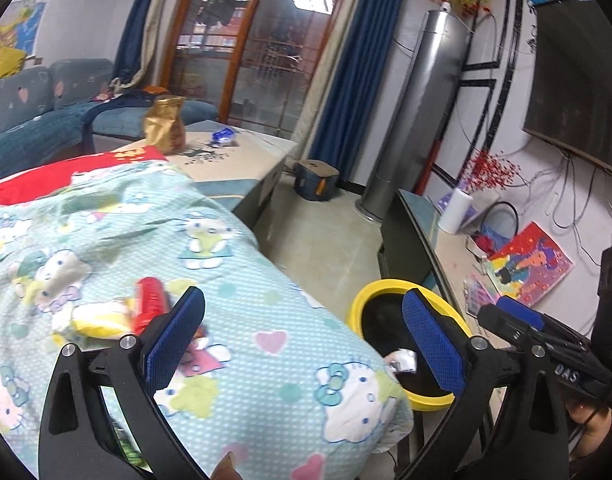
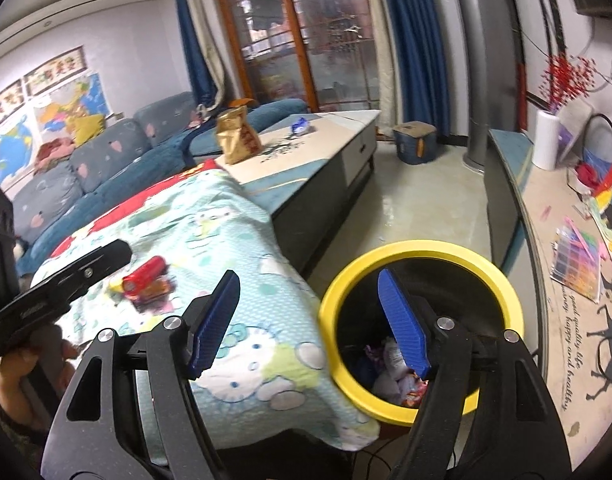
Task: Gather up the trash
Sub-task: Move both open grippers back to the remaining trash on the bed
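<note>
Gaping wide and empty, left tool (image 1: 301,336) and right tool (image 2: 310,320) above yellow-rimmed bin (image 2: 422,250).

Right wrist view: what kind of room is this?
Most likely a home living room. A blue sectional sofa runs along the wall under maps, a long coffee table stands before glass balcony doors, and a wall-mounted TV hangs above a low console. A yellow-rimmed trash bin stands beside the blanket-covered surface.

A home living room. A sofa (image 2: 105,160) lines the wall under maps (image 2: 71,100), facing a wall TV (image 1: 578,92). Curtains (image 1: 354,80) frame a glass door (image 1: 261,40).
</note>
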The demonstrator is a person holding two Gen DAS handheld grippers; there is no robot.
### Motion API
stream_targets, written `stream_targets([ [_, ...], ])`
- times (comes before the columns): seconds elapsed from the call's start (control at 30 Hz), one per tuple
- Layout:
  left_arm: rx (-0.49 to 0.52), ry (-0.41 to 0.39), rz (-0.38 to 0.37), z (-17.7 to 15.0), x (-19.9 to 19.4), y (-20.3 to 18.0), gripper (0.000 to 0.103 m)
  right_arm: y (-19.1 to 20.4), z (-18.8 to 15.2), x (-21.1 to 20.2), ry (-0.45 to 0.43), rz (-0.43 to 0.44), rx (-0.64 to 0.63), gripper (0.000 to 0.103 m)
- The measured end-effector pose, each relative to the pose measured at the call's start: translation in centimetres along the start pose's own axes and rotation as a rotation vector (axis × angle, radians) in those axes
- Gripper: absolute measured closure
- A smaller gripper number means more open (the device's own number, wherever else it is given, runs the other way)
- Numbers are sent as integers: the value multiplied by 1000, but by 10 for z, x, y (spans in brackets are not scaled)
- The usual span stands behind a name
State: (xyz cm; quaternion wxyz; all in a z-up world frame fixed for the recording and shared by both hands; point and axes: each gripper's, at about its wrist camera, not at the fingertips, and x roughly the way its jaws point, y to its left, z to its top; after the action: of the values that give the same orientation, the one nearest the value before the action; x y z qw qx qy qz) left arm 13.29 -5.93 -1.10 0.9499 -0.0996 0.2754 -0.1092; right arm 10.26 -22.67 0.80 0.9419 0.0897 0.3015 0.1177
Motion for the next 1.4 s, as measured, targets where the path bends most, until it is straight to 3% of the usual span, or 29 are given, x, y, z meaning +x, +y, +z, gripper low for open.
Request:
stream_targets([
  [0.73, -117, -43, 178, 0, -41, 92, 7, 96, -15, 25, 71, 177, -151, 39],
  [1.23, -242, -6, 301, -11, -54, 169, 8, 150, -14, 57, 112, 243, -227, 39],
  [1.4, -287, 27, 303, -18, -51, 189, 9, 164, -15, 75, 134, 248, -243, 39],
])
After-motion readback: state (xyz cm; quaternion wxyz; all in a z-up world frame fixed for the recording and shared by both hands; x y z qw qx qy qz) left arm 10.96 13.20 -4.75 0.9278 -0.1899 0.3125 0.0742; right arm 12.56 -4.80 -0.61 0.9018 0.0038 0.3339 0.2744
